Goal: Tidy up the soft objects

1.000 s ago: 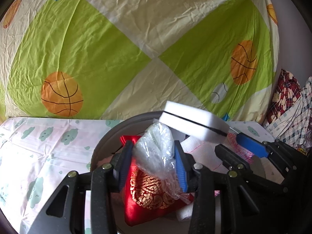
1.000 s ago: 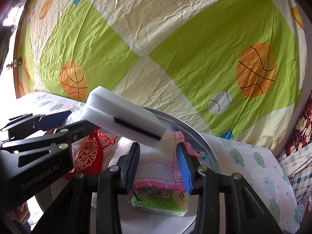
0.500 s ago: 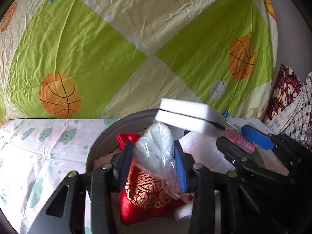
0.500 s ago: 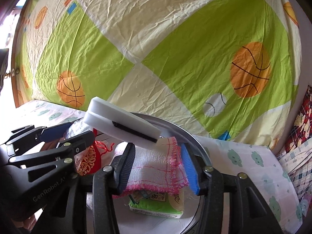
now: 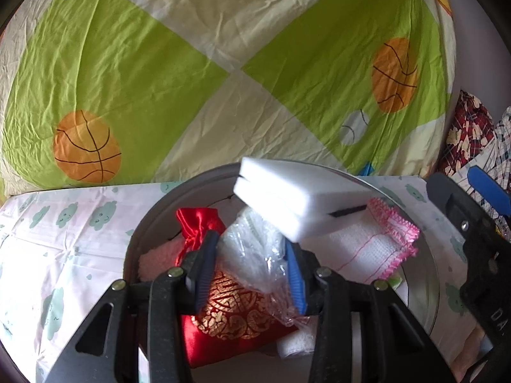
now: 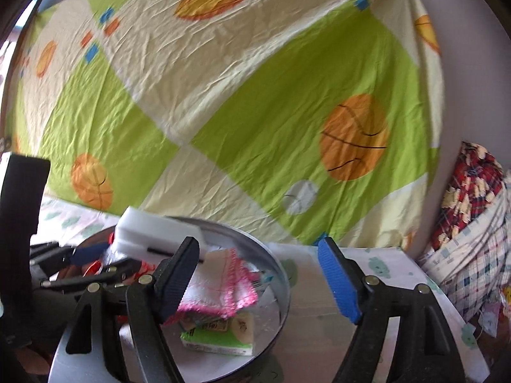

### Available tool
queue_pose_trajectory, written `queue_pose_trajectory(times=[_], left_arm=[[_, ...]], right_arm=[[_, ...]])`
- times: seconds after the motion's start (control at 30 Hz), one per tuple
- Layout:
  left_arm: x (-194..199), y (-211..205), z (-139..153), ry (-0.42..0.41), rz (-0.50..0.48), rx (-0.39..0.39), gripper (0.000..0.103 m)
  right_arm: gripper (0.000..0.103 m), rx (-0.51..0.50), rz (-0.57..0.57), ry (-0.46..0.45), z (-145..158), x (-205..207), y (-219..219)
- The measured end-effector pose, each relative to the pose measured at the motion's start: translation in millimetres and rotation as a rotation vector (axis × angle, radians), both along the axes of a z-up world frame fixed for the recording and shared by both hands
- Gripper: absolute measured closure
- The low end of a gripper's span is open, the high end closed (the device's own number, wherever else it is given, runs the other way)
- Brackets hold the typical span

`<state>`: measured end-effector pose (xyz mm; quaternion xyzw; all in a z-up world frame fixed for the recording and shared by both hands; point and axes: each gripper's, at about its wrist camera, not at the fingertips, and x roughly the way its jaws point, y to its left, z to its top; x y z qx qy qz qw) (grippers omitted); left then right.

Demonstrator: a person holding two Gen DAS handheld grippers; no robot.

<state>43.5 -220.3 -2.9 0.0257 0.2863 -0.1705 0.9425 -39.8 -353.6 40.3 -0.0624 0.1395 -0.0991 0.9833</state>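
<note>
**A:** Which claw is doing the work right now?

**B:** The left claw [image 5: 247,271]. Its two blue pads are pinched narrow on a crinkly clear plastic bag [image 5: 255,255] with something white inside, held just above the round metal basin [image 5: 140,239].

**A:** And the right claw [image 6: 258,284]?

**B:** Spread wide, holding nothing. It sits off to the right of the pile, with the pink-edged white cloth [image 6: 220,287] just beside its left finger, touching nothing that I can make out.

**A:** So where does the bag need to go, relative to the left claw?

**B:** My guess is straight down and a little forward. Directly beneath the pads lies a red satin pouch [image 5: 230,312] with gold patterning, its long axis running from the claw away toward the far rim. A white foam block [image 5: 297,198] rests tilted just ahead and to the right of the bag; whether it touches the bag, I can't tell.

**A:** Which claw is nearer to the foam?

**B:** The left, clearly. The right would have to reach across the cloth to its left.

**A:** Any risk?

**B:** Letting go here, the slippery bag might slide off the satin toward the pink fluffy thing [image 5: 159,258] on the left.
</note>
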Motion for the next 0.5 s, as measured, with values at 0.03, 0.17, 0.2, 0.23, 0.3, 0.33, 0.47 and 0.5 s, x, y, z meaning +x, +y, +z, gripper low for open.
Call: queue_pose_trajectory(times=[0.03, 0.17, 0.2, 0.23, 0.3, 0.33, 0.47, 0.5], left_arm=[[0.3, -0.7, -1.7, 0.002, 0.003, 0.009, 0.055], [-9.0, -0.7, 4.0, -0.042, -0.017, 0.010, 0.004], [-12.9, 0.7, 6.8, -0.064, -0.016, 0.002, 0.000], [-16.7, 1.6, 8.8, -0.091, -0.013, 0.001, 0.000], [-20.4, 0.3, 10.7, -0.124, -0.001, 0.039, 0.000], [-21.3, 0.1, 10.7, -0.136, 0.011, 0.061, 0.000], [-28.1, 5.1, 10.9, -0.205, 0.056, 0.109, 0.000], [-28.9, 7.3, 12.0, -0.211, 0.059, 0.107, 0.000]], right_arm=[[0.023, 0.007, -0.022, -0.014, -0.2, -1.0, -2.2], [0.023, 0.064, -0.050, -0.020, -3.4, 0.3, -12.2], [0.023, 0.075, -0.053, -0.022, -3.3, 0.8, -13.8], [0.023, 0.086, -0.055, -0.031, -3.8, 0.3, -14.7], [0.022, 0.110, -0.045, -0.047, -3.5, -3.4, -16.4], [0.018, 0.116, -0.041, -0.051, -3.8, -4.1, -16.3], [0.017, 0.079, -0.045, -0.069, -7.0, -4.9, -8.9], [0.017, 0.072, -0.044, -0.074, -7.5, -5.5, -7.4]])
